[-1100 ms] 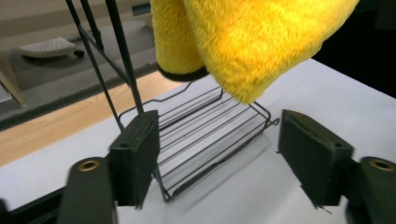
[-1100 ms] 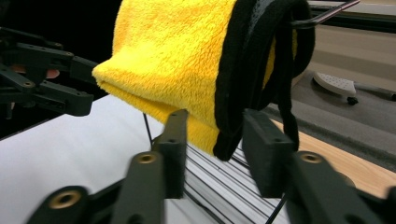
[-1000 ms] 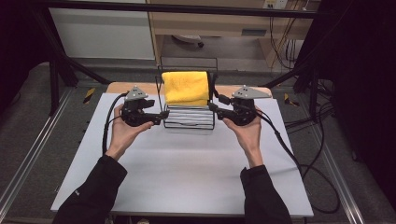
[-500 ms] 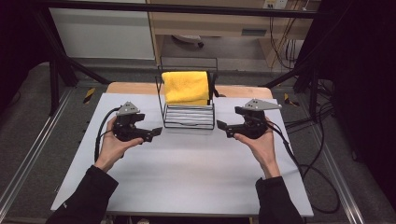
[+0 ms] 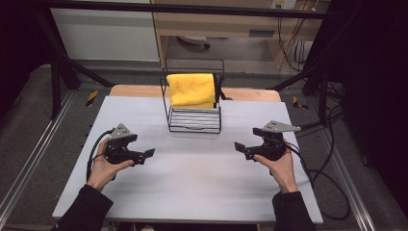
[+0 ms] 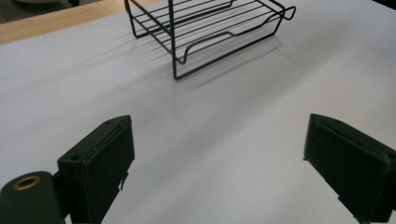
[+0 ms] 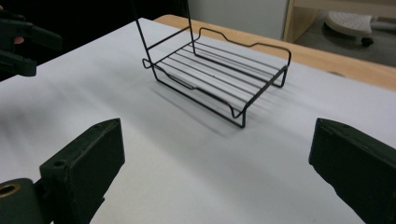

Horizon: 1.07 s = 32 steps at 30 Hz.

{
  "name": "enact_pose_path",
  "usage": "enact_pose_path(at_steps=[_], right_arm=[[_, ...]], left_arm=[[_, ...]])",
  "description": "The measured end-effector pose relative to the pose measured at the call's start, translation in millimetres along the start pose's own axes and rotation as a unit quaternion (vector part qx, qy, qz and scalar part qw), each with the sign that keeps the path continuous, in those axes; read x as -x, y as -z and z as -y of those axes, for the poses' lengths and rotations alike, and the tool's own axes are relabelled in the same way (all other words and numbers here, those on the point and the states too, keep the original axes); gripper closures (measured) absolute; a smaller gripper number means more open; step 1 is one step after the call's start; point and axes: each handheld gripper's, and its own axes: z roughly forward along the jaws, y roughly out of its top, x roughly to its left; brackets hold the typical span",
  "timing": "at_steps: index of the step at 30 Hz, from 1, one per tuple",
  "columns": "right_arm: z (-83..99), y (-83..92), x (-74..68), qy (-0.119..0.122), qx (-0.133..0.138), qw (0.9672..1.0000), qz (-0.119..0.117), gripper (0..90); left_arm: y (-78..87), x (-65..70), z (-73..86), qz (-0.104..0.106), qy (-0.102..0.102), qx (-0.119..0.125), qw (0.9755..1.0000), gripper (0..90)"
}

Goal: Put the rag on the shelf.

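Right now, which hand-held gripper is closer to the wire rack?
Left, narrowly. The left hand-held gripper sits below-left of the wire rack; the right hand-held gripper sits lower-right, slightly farther off.

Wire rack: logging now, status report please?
Left gripper and right gripper open, empty. Wire rack on table, yellow cloth draped on it. Nothing in the way.

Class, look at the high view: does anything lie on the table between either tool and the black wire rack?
Nothing visible does. Bare white table separates the left tool and right tool from the wire rack.
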Motion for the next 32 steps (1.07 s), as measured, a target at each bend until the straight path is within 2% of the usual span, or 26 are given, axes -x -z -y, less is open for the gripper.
enact_pose_path(at_steps=[8,14,20,24,32], right_arm=[[41.0,4.0,9.2,-0.029,-0.006,0.9995,-0.008,2.4],[63.9,10.7,15.7,-0.034,-0.016,0.9993,-0.006,1.4],[79.6,16.8,20.5,-0.038,-0.026,0.9989,-0.005,0.8],[89.9,20.0,21.1,-0.036,-0.034,0.9988,-0.004,0.7],[96.9,20.2,20.5,-0.035,-0.044,0.9984,-0.007,0.7]], left_arm=[[7.3,-10.0,27.4,-0.004,0.009,-0.004,0.9999,8.6],[11.7,-15.2,46.2,-0.011,0.007,-0.011,0.9999,8.6],[17.2,-16.6,57.8,-0.006,0.003,-0.002,1.0000,8.5],[17.1,-15.6,64.0,-0.011,-0.004,-0.004,0.9999,8.3],[14.4,-15.7,72.5,-0.007,-0.001,-0.013,0.9999,7.5]])
